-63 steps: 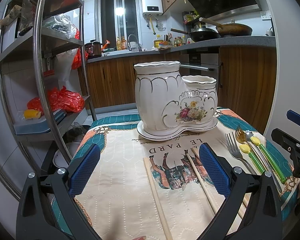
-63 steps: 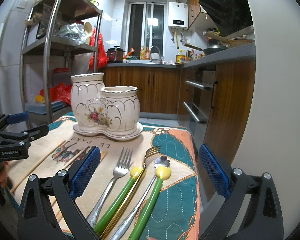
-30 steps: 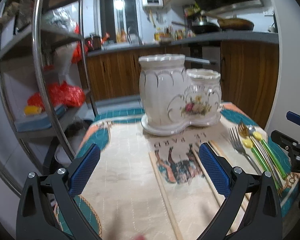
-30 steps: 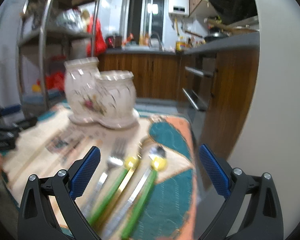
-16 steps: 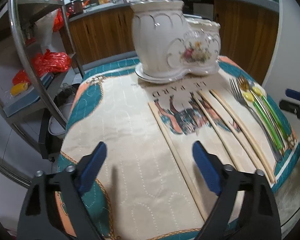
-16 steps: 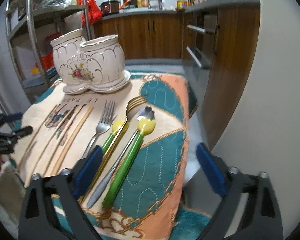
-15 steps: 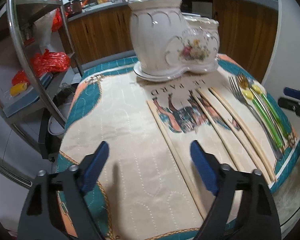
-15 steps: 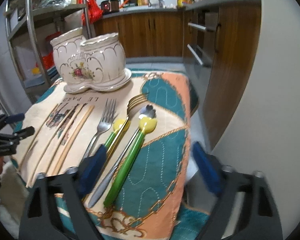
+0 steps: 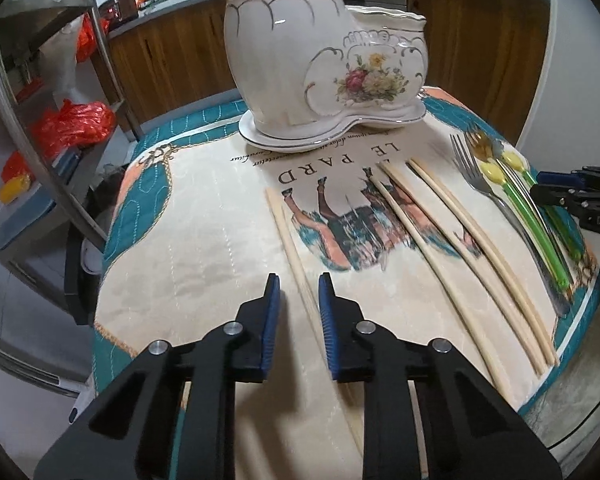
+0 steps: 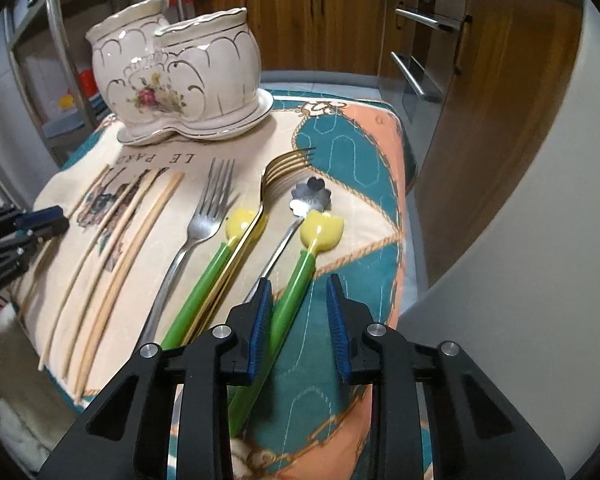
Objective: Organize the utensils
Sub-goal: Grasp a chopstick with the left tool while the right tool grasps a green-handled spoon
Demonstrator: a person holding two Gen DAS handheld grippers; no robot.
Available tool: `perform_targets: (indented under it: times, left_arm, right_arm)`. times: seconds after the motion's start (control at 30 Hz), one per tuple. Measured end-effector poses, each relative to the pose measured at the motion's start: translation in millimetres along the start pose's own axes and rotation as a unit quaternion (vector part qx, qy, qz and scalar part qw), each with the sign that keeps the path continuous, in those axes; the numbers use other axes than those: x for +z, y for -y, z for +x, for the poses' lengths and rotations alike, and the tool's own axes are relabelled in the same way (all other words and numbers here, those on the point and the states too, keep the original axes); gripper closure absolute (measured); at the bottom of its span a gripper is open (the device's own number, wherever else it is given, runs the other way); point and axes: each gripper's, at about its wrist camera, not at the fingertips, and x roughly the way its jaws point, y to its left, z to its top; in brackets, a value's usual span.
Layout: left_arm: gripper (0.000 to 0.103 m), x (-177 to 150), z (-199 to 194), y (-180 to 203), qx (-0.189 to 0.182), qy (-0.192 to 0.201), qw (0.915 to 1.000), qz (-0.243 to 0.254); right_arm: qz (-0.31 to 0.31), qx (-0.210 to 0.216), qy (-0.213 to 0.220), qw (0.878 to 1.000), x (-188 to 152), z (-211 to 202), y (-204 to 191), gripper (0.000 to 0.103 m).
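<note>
A white two-pot ceramic holder [image 9: 324,64] [image 10: 176,72] with a flower print stands at the far side of the table. Several wooden chopsticks [image 9: 440,216] [image 10: 112,248] lie on the cloth. My left gripper [image 9: 298,292] is open with a narrow gap, its jaws on either side of the leftmost chopstick [image 9: 296,248]. To the right lie a silver fork [image 10: 200,228], a gold fork [image 10: 276,176], and green-handled utensils with yellow tulip ends [image 10: 300,268]. My right gripper [image 10: 300,292] is open, its jaws straddling the rightmost green handle.
The table carries a cream, teal and orange quilted cloth [image 9: 204,240] [image 10: 360,168]. A metal shelf rack [image 9: 40,92] with red bags stands to the left. Wooden kitchen cabinets [image 10: 472,92] and an oven handle stand to the right.
Both grippers have tilted down toward the table and narrowed from wide open. The left one now frames the leftmost chopstick, the right one the rightmost green handle.
</note>
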Motion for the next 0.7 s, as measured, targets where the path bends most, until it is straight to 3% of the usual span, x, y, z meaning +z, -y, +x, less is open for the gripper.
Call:
perform_targets:
  times: [0.23,0.47,0.7]
  left_arm:
    - [0.093,4,3,-4,-0.022,-0.009,0.9996,0.017]
    - [0.097,1,-4,-4,-0.024,0.008,0.9994,0.024]
    - [0.097,5,-28,-14,-0.029,0.046,0.9984,0.016]
  right_arm:
    - [0.003,0.019,-0.008,1.0,5,2,4,0.092]
    - [0.013,0.03,0.029,0.999,7,-15,7,0.093]
    - [0.01,0.068,0.099,0.993,23,-41,0,0.093]
